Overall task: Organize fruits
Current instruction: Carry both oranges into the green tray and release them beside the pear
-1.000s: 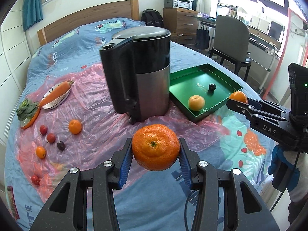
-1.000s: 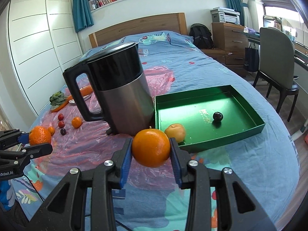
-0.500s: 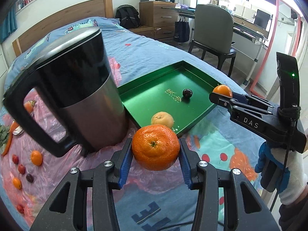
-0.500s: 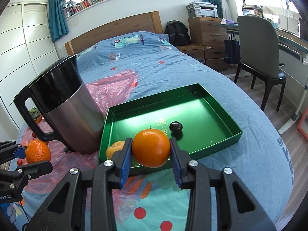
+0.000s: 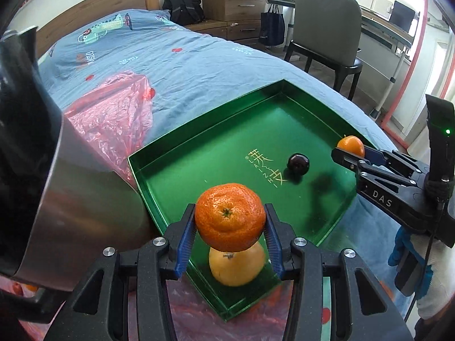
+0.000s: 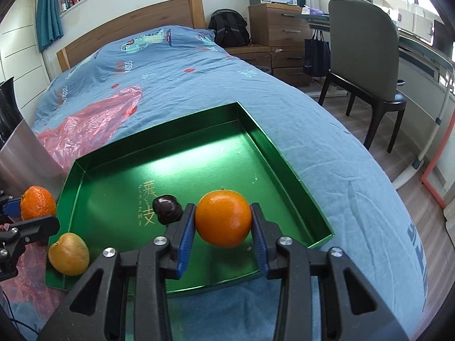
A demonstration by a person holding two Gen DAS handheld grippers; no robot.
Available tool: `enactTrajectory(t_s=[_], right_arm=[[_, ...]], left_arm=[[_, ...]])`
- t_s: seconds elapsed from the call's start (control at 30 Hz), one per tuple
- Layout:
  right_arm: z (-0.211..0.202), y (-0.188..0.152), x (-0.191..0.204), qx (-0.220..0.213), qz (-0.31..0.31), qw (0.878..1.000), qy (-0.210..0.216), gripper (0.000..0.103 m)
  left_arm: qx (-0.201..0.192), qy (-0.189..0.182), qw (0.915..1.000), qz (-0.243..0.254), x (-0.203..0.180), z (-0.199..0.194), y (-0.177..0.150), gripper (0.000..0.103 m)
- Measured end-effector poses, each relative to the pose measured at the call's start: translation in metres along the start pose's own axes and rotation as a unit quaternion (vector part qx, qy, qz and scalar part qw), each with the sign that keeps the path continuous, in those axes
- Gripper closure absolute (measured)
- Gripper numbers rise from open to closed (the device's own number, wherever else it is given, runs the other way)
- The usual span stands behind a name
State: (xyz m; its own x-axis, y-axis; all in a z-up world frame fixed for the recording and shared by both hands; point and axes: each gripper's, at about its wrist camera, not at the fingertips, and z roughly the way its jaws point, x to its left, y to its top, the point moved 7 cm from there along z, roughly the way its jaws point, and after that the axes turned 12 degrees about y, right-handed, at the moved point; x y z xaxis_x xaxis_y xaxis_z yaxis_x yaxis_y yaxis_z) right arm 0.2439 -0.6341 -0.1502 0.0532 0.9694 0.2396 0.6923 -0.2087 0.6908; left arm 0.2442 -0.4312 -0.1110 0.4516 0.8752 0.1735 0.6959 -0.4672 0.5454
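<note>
Steel kettle (image 5: 71,199) beside pink plastic sheet (image 5: 113,125); grey chair (image 6: 366,56) off bed.

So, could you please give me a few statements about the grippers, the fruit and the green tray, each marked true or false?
1. The left gripper holds a bumpy orange mandarin. True.
2. The right gripper is empty. False: its pads clamp a smooth orange.
3. A dark plum lies inside the green tray. True.
4. The green tray sits on a wooden desk. False: it rests on the blue bedspread.
5. A yellow-orange fruit lies in a near corner of the tray. True.
6. The tray holds a banana. False: none is visible.
</note>
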Motion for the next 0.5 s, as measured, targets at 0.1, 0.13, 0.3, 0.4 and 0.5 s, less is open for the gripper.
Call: enactTrajectory(t_s=[0.1, 0.13, 0.3, 0.4, 0.5], right_arm=[[0.012, 0.002, -0.005, 0.01, -0.009, 1.0, -0.008, 0.075], [0.015, 0.002, -0.006, 0.013, -0.011, 1.0, -0.009, 0.075], [0.027, 0.0, -0.01, 0.027, -0.02, 0.999, -0.015, 0.075], [0.03, -0.002, -0.009, 0.03, -0.029, 0.999, -0.021, 0.075], [0.03, -0.002, -0.009, 0.03, -0.029, 0.999, -0.022, 0.075]], left_arm=[[0.019, 0.0, 0.9998, -0.005, 0.001, 0.02, 0.002, 0.063], [0.024, 0.0, 0.9997, -0.005, 0.001, 0.024, 0.001, 0.063], [0.044, 0.001, 0.999, -0.003, -0.002, 0.041, -0.005, 0.063], [0.053, 0.002, 0.9986, -0.005, -0.002, 0.048, -0.006, 0.063], [0.065, 0.0, 0.9979, -0.004, -0.004, 0.055, -0.008, 0.063]])
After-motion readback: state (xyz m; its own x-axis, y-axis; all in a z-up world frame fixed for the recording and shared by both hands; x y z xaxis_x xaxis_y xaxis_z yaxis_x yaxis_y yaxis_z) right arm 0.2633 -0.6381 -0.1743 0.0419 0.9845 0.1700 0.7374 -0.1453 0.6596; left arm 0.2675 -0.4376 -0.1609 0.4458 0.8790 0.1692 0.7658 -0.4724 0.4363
